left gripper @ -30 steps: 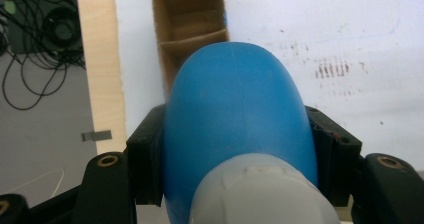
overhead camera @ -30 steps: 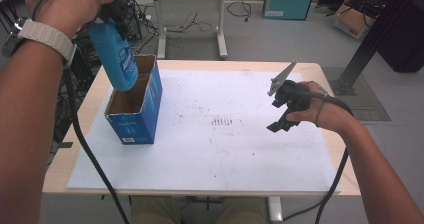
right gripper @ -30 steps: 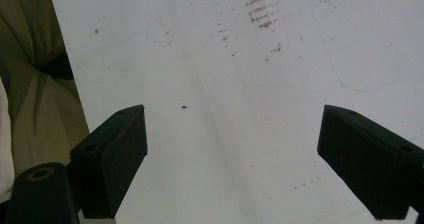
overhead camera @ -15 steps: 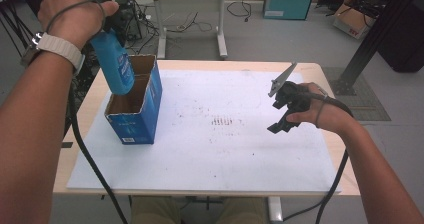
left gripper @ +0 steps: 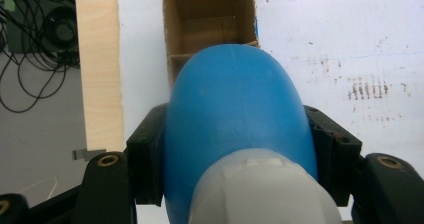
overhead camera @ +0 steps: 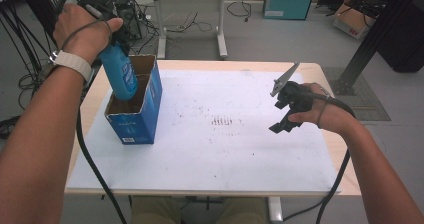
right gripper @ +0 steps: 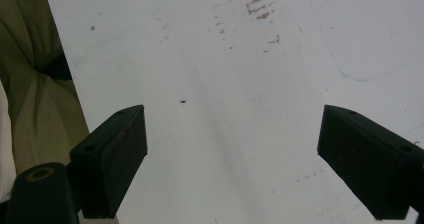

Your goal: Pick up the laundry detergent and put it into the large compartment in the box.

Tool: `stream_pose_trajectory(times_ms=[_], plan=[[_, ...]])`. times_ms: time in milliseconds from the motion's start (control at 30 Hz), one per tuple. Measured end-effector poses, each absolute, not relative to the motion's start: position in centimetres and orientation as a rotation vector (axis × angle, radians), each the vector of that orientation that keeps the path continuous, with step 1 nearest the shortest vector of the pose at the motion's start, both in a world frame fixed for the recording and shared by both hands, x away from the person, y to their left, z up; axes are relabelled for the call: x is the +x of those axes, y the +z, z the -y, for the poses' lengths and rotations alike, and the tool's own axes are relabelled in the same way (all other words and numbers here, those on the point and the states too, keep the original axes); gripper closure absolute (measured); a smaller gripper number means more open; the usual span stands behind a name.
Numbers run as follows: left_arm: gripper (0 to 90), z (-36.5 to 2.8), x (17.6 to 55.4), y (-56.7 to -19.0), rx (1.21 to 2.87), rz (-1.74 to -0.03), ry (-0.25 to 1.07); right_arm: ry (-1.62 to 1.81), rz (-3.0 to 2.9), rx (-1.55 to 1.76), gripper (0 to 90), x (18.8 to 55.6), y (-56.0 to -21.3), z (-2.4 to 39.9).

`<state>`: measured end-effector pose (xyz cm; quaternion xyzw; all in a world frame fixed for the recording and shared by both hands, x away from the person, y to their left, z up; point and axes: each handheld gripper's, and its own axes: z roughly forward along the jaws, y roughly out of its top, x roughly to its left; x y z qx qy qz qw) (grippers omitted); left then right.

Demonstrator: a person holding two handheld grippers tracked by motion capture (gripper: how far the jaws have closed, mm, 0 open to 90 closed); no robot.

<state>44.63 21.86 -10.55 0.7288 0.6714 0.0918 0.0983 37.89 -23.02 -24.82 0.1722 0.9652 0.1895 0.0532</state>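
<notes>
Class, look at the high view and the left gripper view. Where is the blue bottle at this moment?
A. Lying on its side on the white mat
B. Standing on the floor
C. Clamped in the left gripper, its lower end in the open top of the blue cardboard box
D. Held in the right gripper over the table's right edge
C: the left gripper is clamped on the blue bottle, whose lower end dips into the open blue cardboard box.

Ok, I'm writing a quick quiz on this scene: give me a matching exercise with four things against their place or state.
Things:
1. blue plastic bottle
2. blue open-topped cardboard box
3. left gripper
4. right gripper

States:
a. jaws wide apart over bare white sheet
b. stands at the table's left, top open
c. clamped on the bottle
d. base lowered into the box mouth

Pairs: 1-d, 2-b, 3-c, 4-a
</notes>
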Motion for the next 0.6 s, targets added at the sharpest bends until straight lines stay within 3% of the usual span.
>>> stream_pose_trajectory(times_ms=[600], plan=[[37.5, -22.1, 45.3, -16.9, 2.177, -1.998, 0.270, 0.576, -2.938, 0.547, 12.4, 37.9, -25.4, 23.3]])
